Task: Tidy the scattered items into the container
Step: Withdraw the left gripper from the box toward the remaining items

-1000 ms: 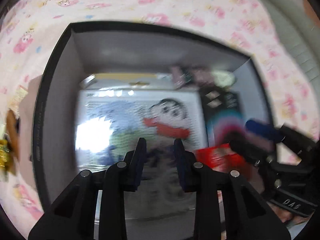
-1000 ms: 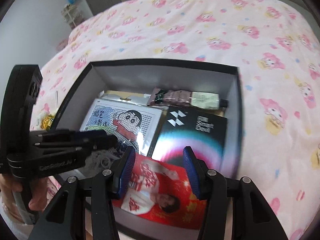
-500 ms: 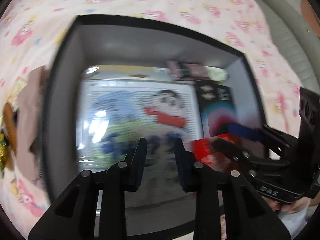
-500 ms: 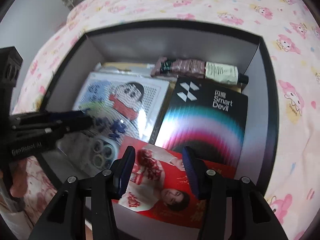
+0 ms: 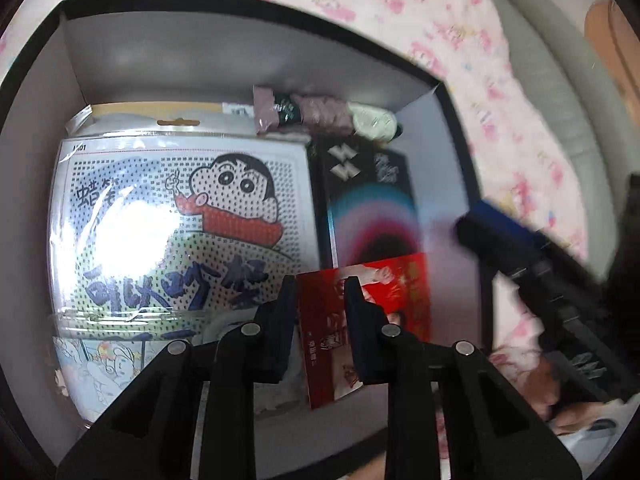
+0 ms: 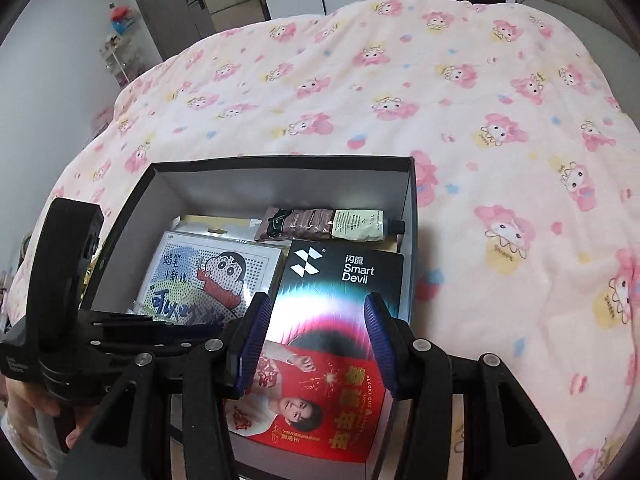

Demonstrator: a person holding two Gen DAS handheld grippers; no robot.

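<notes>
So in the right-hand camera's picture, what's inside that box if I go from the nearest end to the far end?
Red card with a person's photo → black Smart Devil box → brown and cream tube lying along the container's far wall.

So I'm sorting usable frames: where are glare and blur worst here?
Left wrist view: white glare washes out the cartoon bead-board packet in clear plastic, and the right gripper is motion-smeared. Right wrist view: sharp throughout, only mild sheen on the black Smart Devil box.
</notes>
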